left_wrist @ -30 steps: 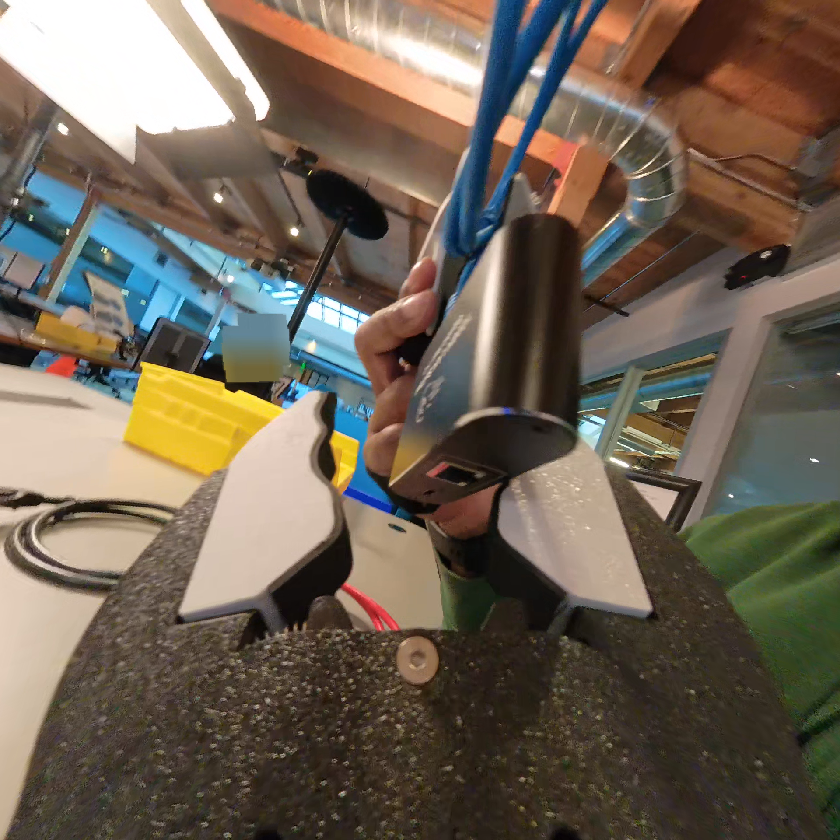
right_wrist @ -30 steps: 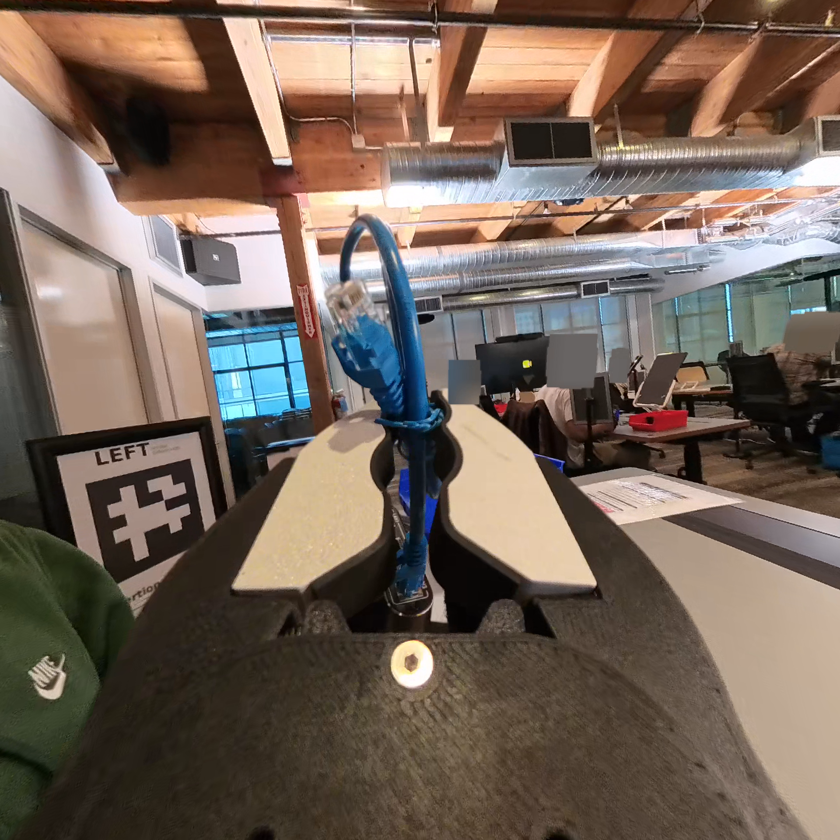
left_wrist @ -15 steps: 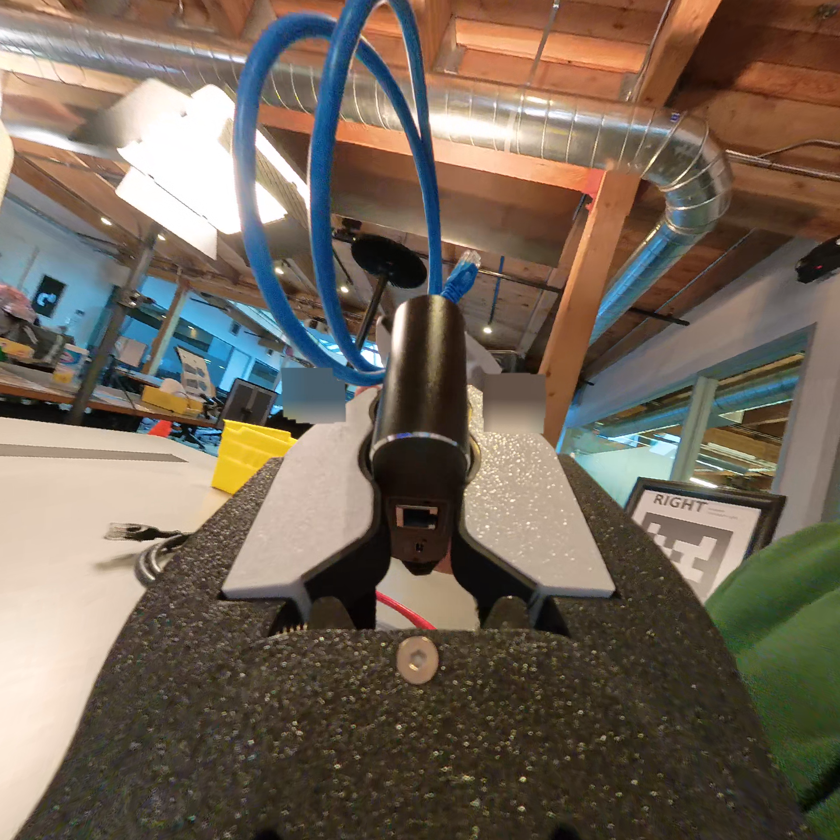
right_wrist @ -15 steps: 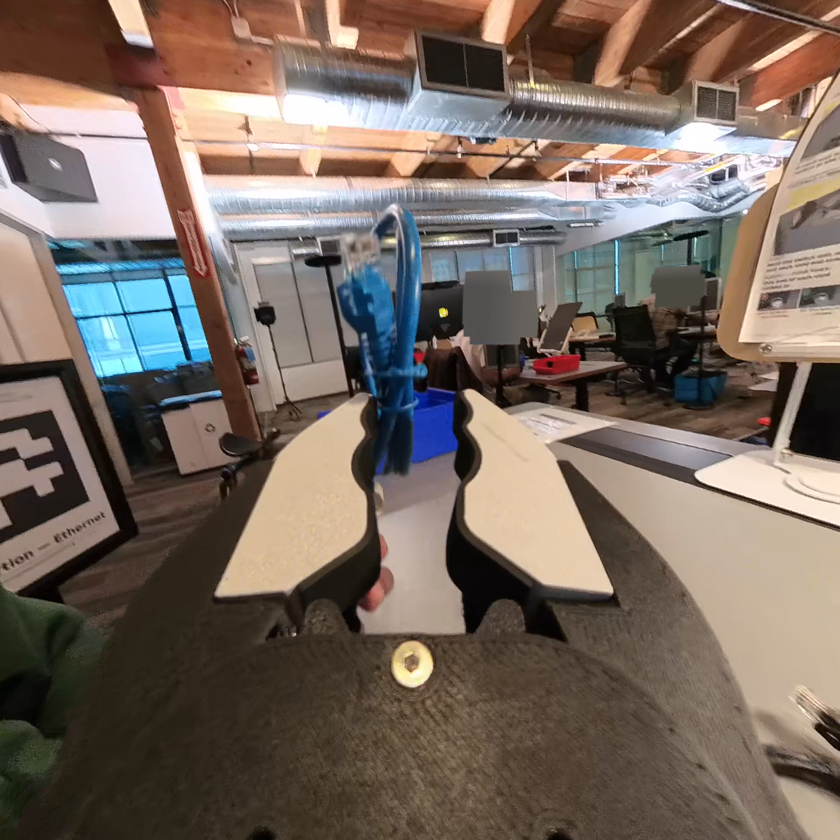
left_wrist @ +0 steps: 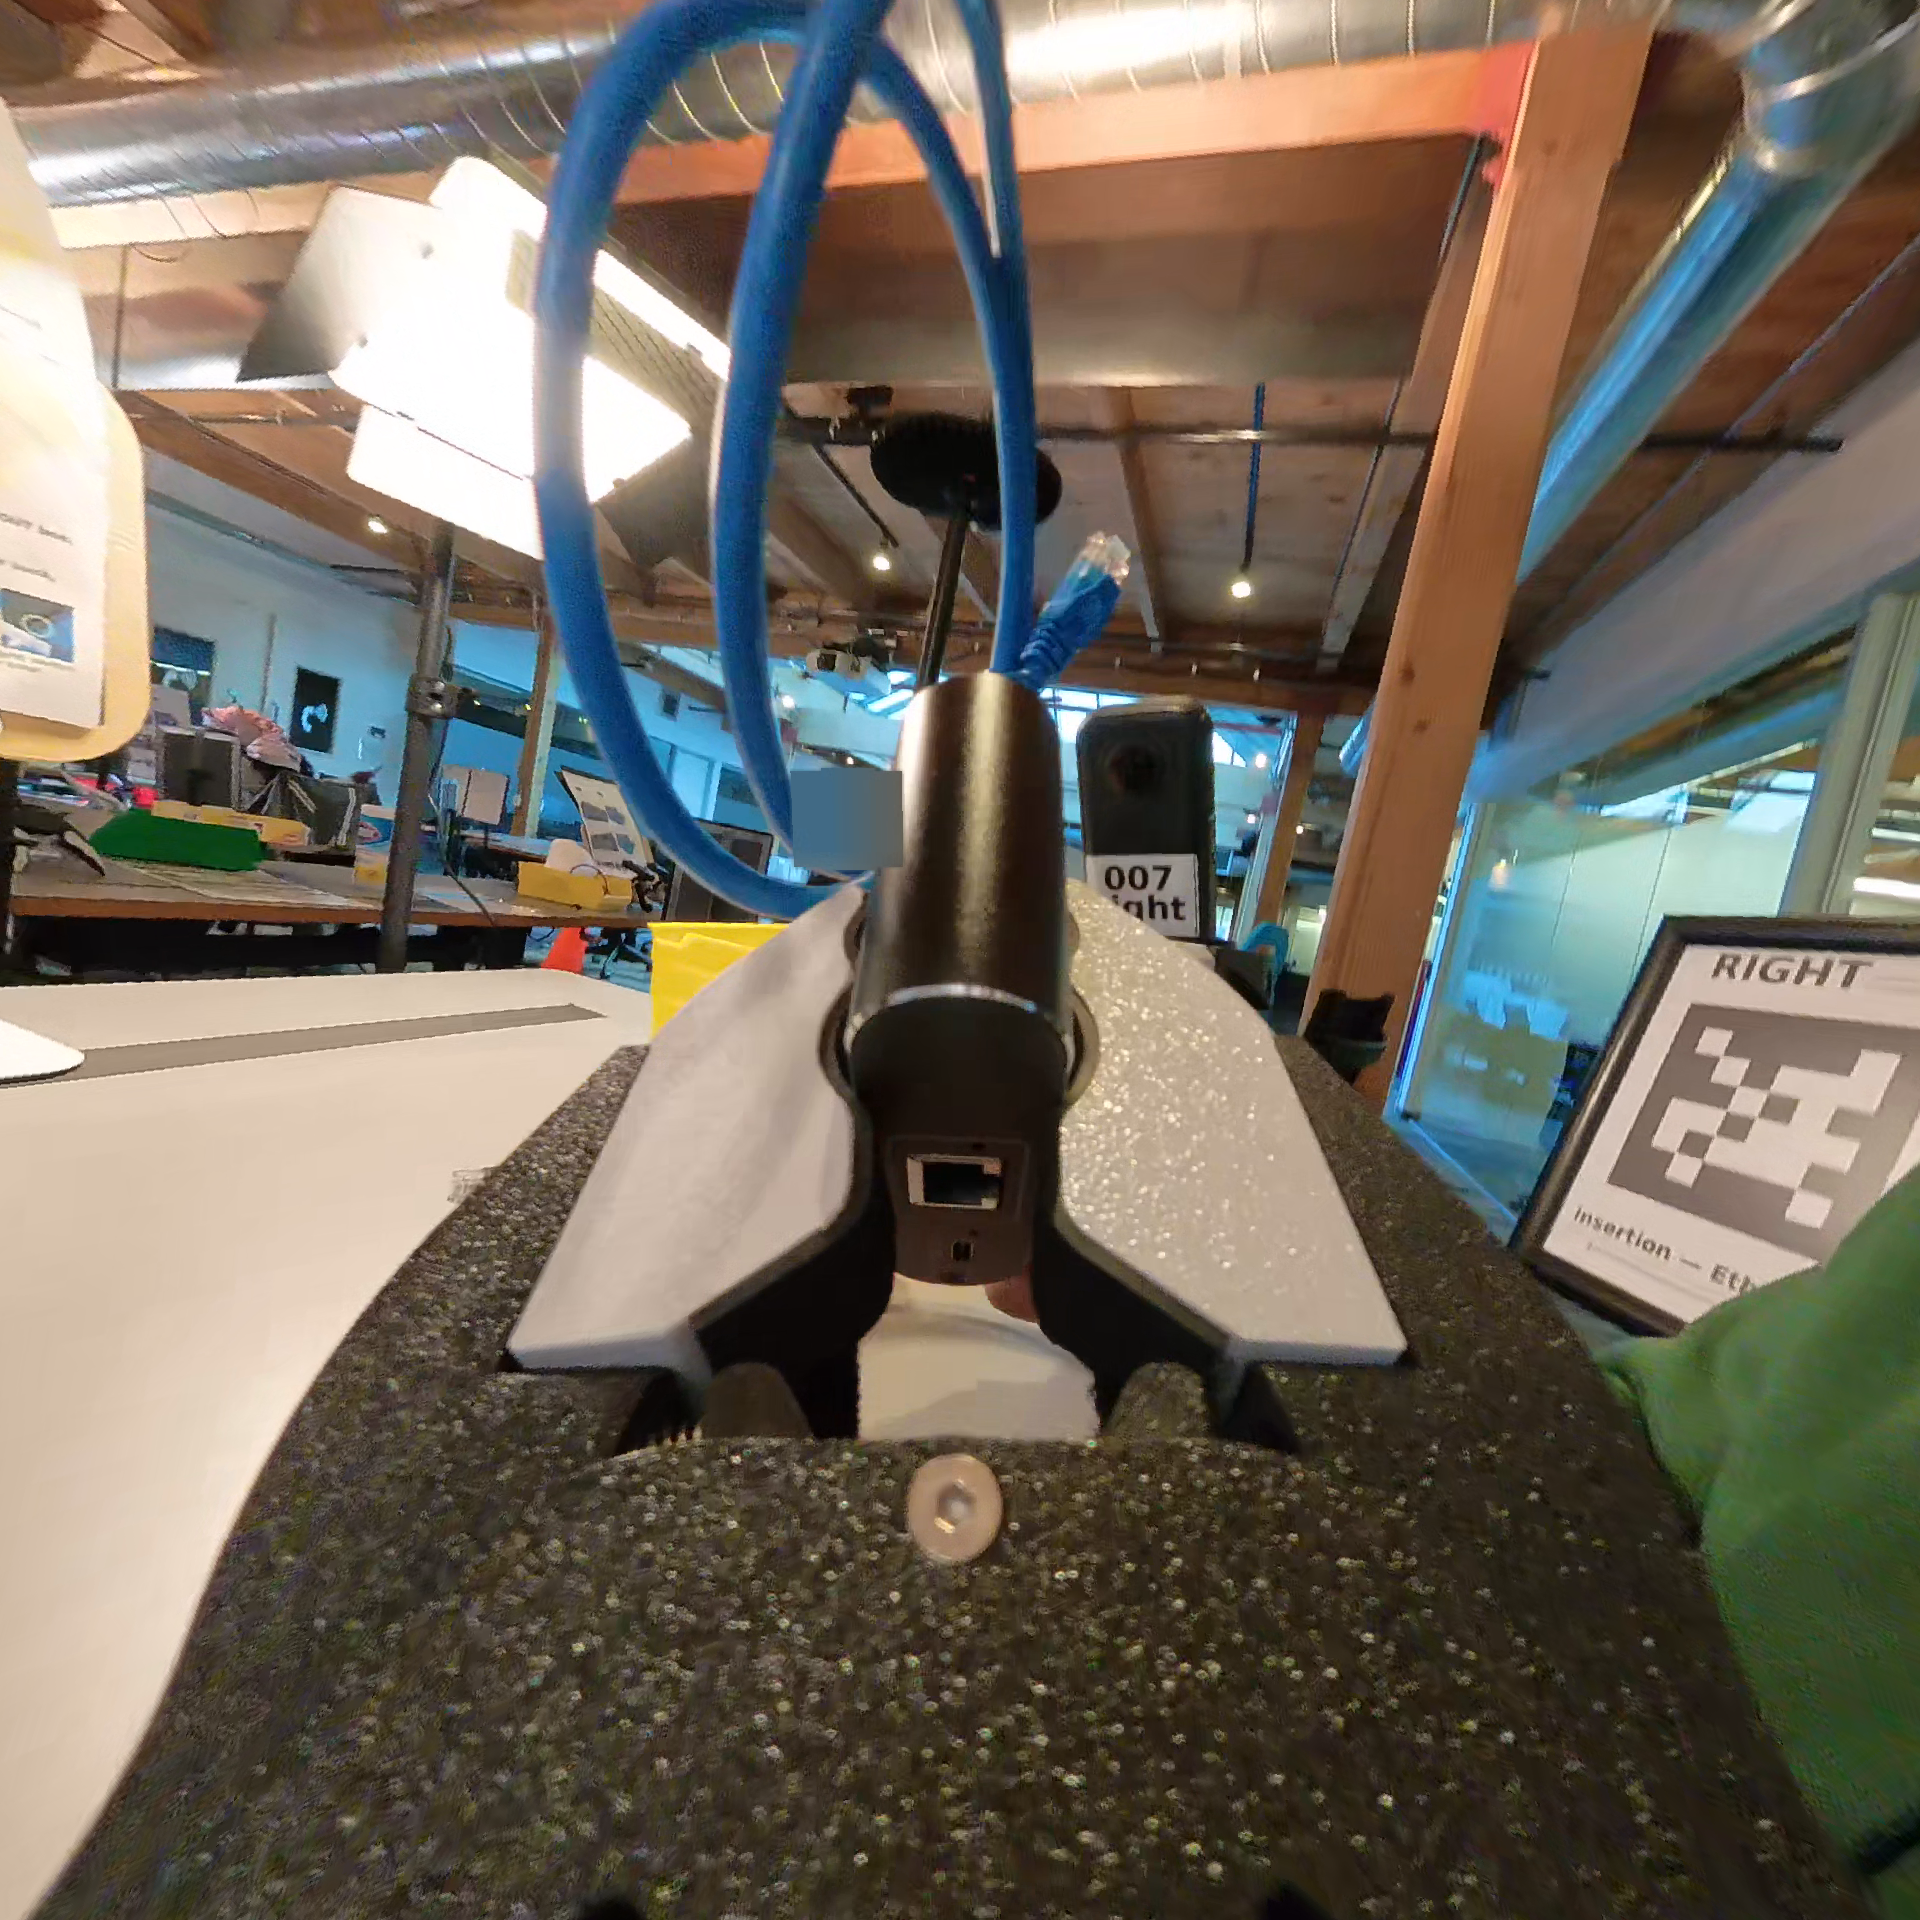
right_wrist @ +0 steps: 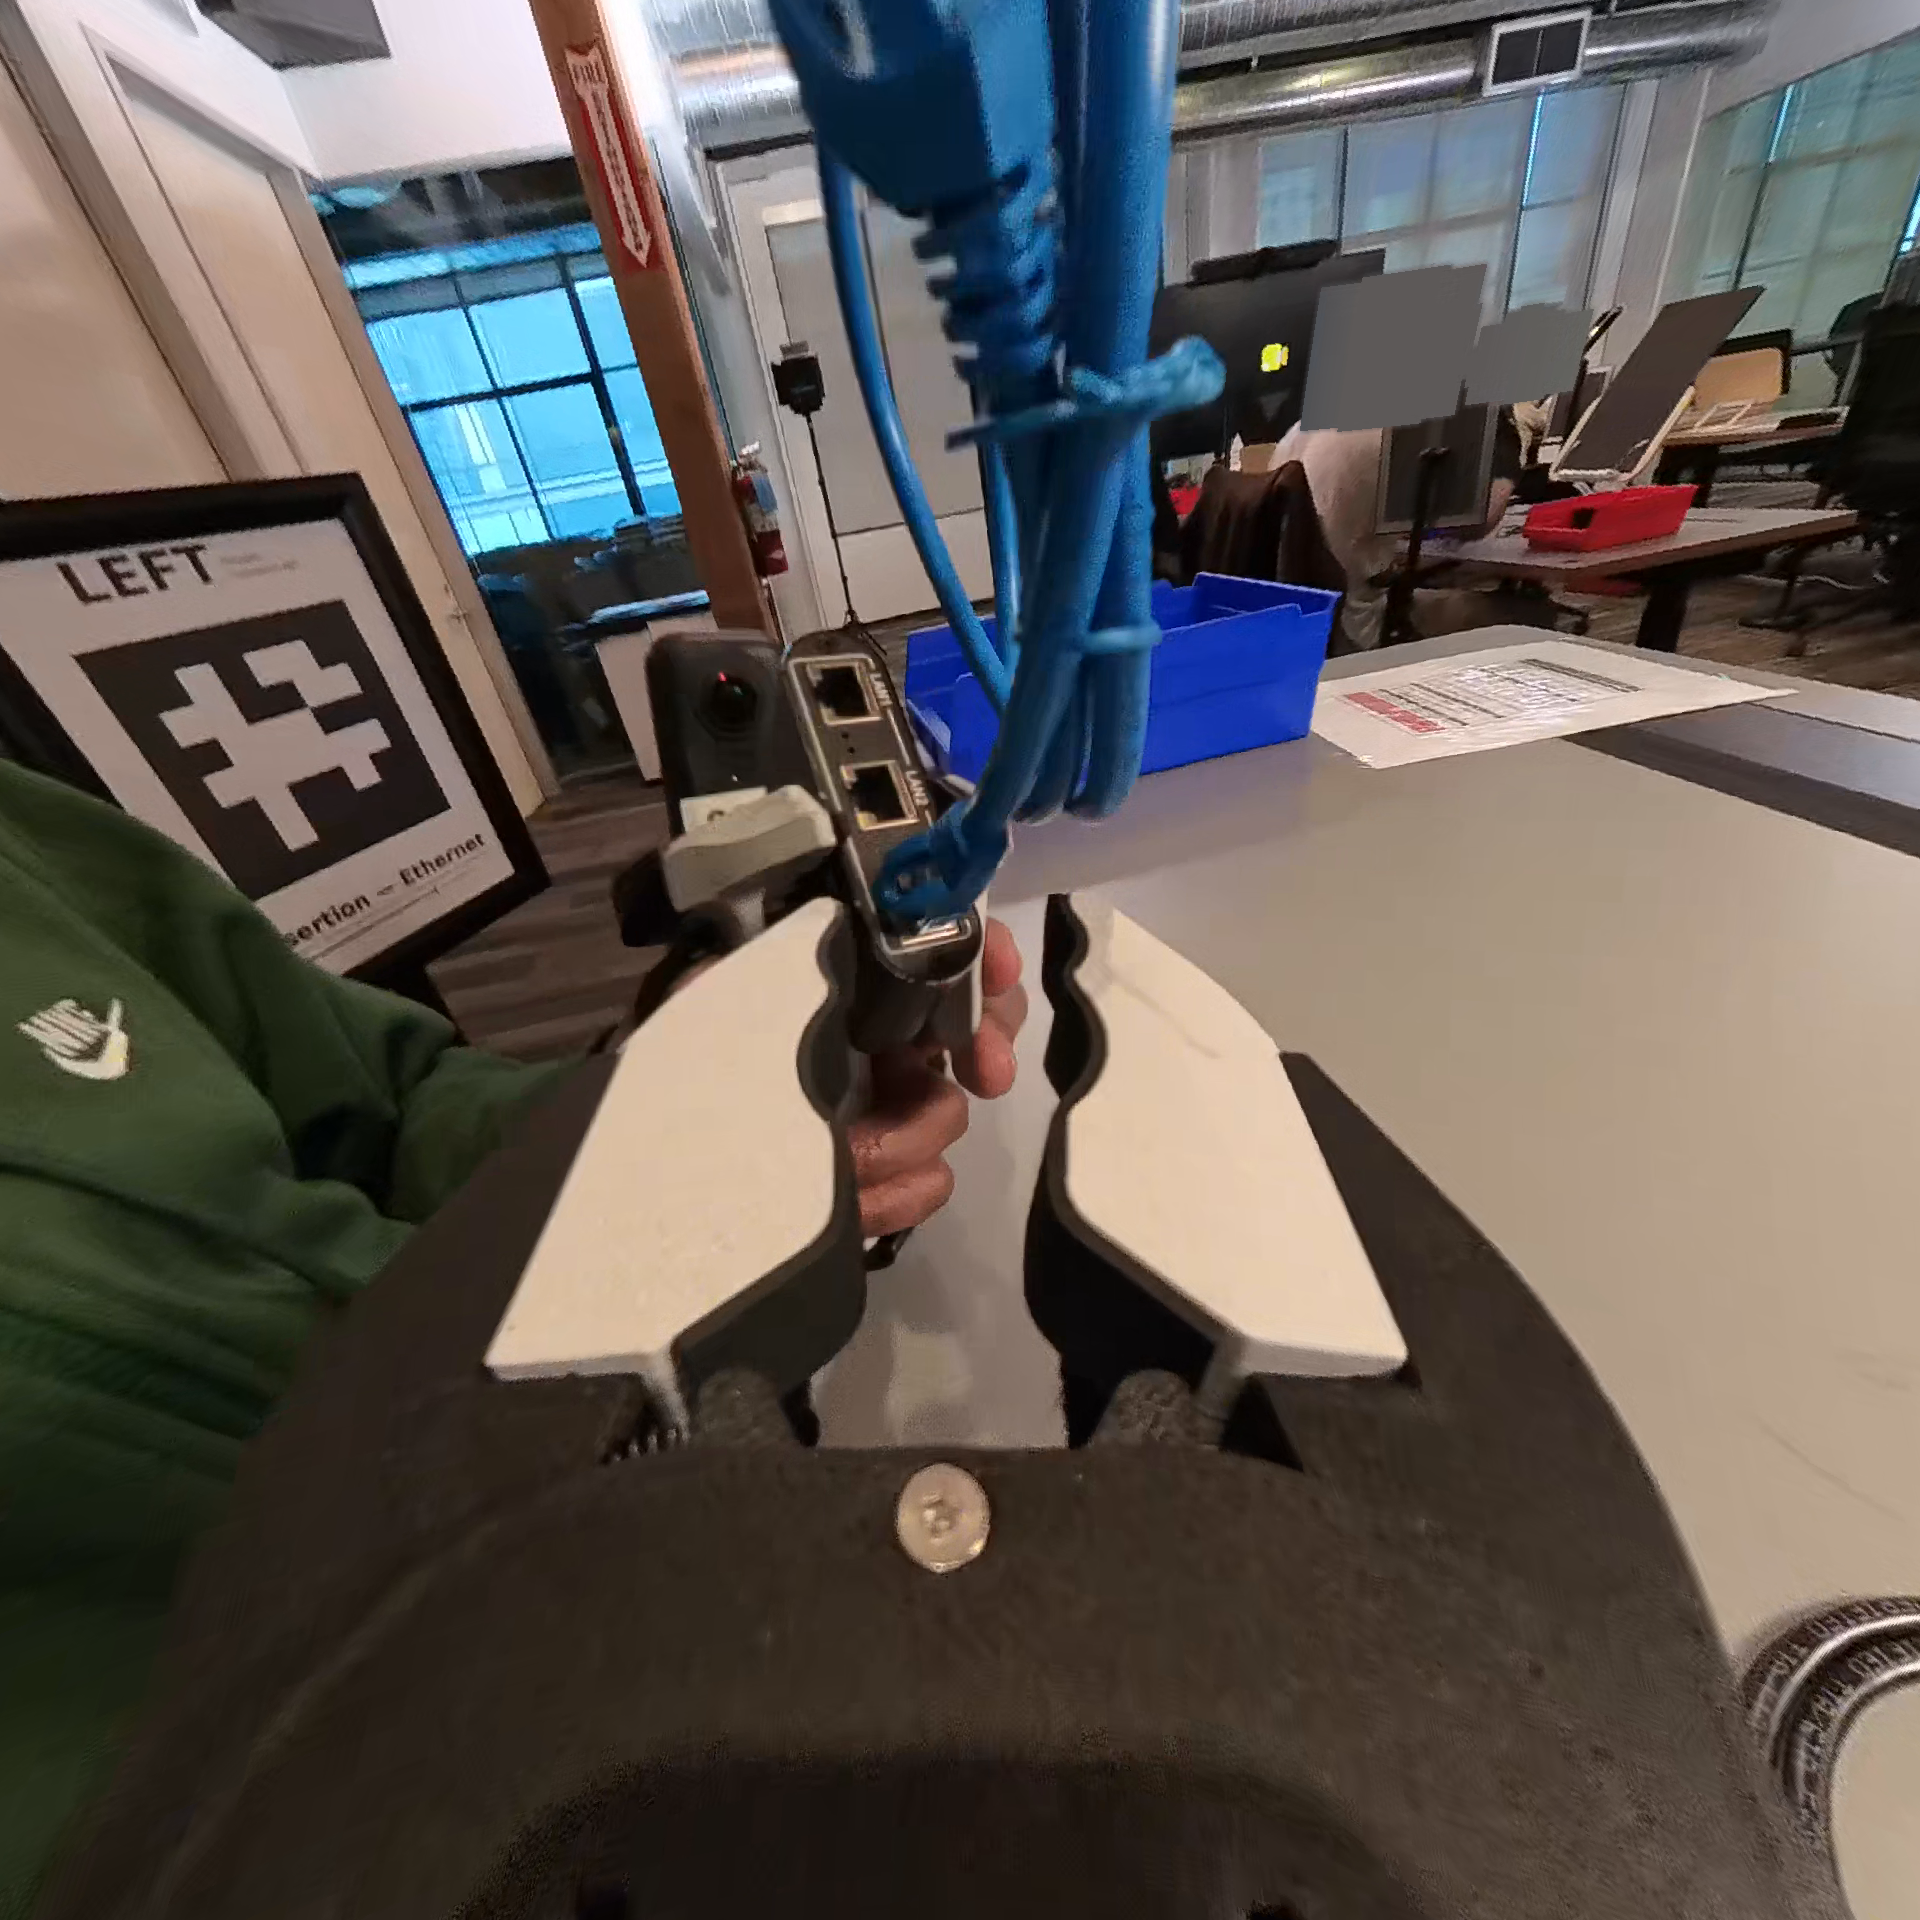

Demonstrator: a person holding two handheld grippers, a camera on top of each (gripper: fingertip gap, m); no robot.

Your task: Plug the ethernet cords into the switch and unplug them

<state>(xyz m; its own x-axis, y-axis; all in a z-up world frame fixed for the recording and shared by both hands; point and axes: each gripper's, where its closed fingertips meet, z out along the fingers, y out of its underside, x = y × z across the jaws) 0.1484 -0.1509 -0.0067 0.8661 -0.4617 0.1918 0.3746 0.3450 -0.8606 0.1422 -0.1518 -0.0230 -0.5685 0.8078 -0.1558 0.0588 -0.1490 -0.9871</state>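
My left gripper is shut on the black switch, both pads pressed on its sides, with one empty port facing the camera. A blue ethernet cord loops above it, and its free plug sticks up behind. In the right wrist view the switch shows two empty ports, with the cord's other plug in the lowest port. The tied cord bundle rises above it. My right gripper is open just in front of the switch. Nothing is pressed between its pads. A hand shows behind its fingers.
A grey table carries a blue bin and a printed sheet. A yellow bin stands behind the switch. Framed marker signs stand at the sides. A green sleeve is close on the left. Left and right tips are no more than a few centimetres apart.
My left gripper closed on the switch, which a hand had held between its open fingers. My right gripper opened and let go of the blue cord, and it now faces the switch.
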